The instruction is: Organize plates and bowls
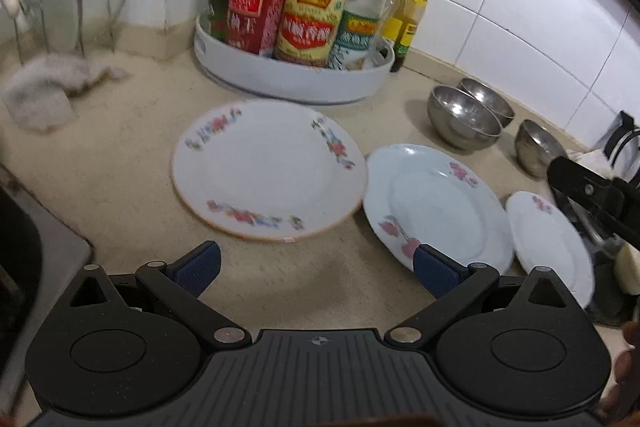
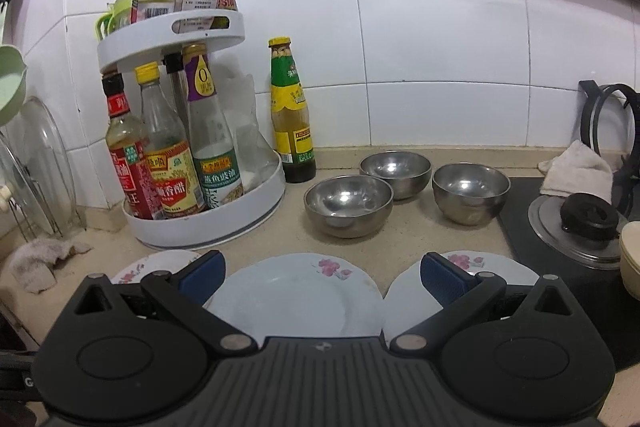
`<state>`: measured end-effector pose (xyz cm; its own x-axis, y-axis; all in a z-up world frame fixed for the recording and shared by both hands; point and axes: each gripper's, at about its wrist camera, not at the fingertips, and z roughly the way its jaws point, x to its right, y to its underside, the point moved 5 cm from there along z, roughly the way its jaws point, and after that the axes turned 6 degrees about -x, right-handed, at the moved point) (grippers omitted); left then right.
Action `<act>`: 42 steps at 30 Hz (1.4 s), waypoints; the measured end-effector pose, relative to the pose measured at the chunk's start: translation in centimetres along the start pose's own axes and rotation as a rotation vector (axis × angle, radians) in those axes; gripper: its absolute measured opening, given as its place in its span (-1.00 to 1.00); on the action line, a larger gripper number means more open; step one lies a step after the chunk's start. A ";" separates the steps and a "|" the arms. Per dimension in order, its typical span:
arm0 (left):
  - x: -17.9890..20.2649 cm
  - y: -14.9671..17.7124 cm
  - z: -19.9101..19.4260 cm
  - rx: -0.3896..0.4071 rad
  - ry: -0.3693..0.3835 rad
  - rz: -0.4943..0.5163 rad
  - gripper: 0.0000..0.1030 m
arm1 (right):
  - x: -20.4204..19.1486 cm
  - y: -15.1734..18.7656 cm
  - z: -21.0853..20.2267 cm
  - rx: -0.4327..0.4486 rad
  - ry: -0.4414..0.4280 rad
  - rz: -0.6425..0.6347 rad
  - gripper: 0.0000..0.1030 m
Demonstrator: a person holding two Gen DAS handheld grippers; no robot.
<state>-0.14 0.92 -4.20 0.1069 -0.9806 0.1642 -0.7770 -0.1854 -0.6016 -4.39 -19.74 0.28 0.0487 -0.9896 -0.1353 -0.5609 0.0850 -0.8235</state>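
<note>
Grippers: we hold the left gripper (image 1: 316,269) and right gripper (image 2: 322,275) wide apart, empty.
Plates: three flat on the desk (image 1: 120,163); middle plate (image 2: 296,297) lies straight ahead of our right gripper (nearer).
Bowls: steel bowls (image 2: 348,205) behind.

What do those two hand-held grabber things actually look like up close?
Both look alike. The left gripper and right gripper each have a black ribbed body, two round black discs, black link arms with silver pivot pins, and two fingers faced with blue textured pads. A small crosshair mark sits on the body. No cables show.
</note>
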 end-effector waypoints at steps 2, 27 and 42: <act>-0.1 -0.5 -0.2 0.031 -0.026 0.011 1.00 | -0.5 0.1 -0.2 0.002 -0.003 -0.017 0.98; -1.0 -2.7 1.5 0.009 -0.064 -0.051 1.00 | -2.7 -0.6 1.6 -0.019 0.039 -0.103 0.98; -0.6 -3.0 1.9 0.005 -0.047 -0.054 1.00 | -2.4 -0.5 2.7 -0.041 0.072 -0.113 0.98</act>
<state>3.32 2.00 -3.95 0.1771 -0.9711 0.1600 -0.7662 -0.2381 -0.5968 -1.93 -17.10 -0.46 0.0549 -0.9985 -0.0023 -0.5882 -0.0305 -0.8081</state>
